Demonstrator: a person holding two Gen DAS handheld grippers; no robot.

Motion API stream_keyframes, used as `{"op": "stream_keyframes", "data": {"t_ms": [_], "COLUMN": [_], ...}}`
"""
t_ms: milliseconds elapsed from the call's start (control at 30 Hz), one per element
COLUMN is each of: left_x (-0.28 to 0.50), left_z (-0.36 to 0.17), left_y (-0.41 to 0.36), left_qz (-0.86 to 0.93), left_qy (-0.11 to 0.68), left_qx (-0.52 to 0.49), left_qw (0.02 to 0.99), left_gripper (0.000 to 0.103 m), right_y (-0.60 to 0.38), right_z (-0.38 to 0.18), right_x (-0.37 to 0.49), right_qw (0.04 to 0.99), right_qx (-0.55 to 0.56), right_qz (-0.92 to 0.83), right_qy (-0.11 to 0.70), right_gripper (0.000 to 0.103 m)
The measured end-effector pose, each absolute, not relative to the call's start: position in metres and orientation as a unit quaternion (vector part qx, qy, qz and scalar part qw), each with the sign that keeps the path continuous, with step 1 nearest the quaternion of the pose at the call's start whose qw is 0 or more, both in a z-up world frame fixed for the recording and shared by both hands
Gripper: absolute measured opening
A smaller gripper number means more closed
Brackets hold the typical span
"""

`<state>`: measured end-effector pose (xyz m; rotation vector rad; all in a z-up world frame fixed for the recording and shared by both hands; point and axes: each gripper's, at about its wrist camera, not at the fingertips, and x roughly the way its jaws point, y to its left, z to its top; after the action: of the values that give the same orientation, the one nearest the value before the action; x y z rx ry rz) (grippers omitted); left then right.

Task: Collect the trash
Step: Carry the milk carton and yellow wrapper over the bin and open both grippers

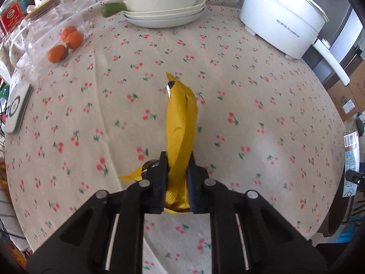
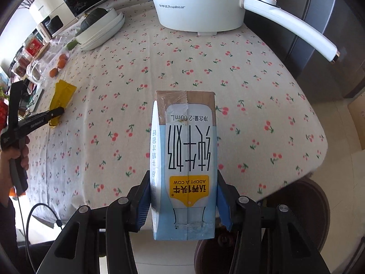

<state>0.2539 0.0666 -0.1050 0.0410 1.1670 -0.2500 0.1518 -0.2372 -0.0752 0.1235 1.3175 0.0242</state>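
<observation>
A crumpled yellow wrapper (image 1: 181, 123) stands up between the blue pads of my left gripper (image 1: 177, 171), which is shut on its lower end above the cherry-print tablecloth (image 1: 91, 105). In the right wrist view the same yellow wrapper (image 2: 62, 96) shows at the far left, pinched by the left gripper's fingers (image 2: 51, 113) that a hand (image 2: 13, 157) holds. My right gripper (image 2: 182, 196) is shut on a light-blue and white milk carton (image 2: 186, 159), clamped at its sides and held over the table's near edge.
A white electric pot (image 1: 282, 20) with a long handle (image 2: 294, 27) stands at the back right. Stacked white dishes (image 1: 164, 6) hold a dark green squash. Oranges (image 1: 68, 41) lie beside a glass jar (image 1: 43, 29) at the left. A dark round stool (image 2: 296, 207) sits beyond the table edge.
</observation>
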Motion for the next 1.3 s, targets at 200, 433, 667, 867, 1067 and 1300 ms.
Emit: {"op": "stream_keyframes", "data": {"t_ms": [200,433,667,867,1067,1300], "left_x": [0.195,0.137,0.096,0.069,0.057,0.048], "left_z": [-0.087,-0.064,-0.058,-0.062,-0.071,-0.077], "left_y": [0.041,0.009,-0.037,-0.096,-0.153,-0.207], "left_qz": [-0.138,-0.172,-0.231,-0.291,-0.343,-0.393], "left_qy": [0.546,0.538,0.536,0.532,0.538,0.525], "left_qx": [0.019,0.032,0.026,0.059,0.071,0.082], "left_qw": [0.826,0.825,0.812,0.793,0.767,0.751], "left_gripper": [0.016,0.016,0.016,0.016,0.017,0.021], "right_y": [-0.238,-0.244,-0.282,-0.319,-0.365,-0.402], "right_z": [-0.059,-0.051,-0.064,-0.061,-0.068,-0.076], "right_x": [0.105,0.053,0.007,-0.016,-0.044,-0.071], "right_qw": [0.794,0.801,0.796,0.805,0.799,0.788], "right_qx": [0.063,0.068,0.108,0.121,0.143,0.163], "right_qz": [0.004,0.004,-0.013,-0.045,-0.086,-0.118], "right_qy": [0.605,0.594,0.596,0.579,0.577,0.581], "right_gripper": [0.051,0.051,0.051,0.051,0.051,0.051]}}
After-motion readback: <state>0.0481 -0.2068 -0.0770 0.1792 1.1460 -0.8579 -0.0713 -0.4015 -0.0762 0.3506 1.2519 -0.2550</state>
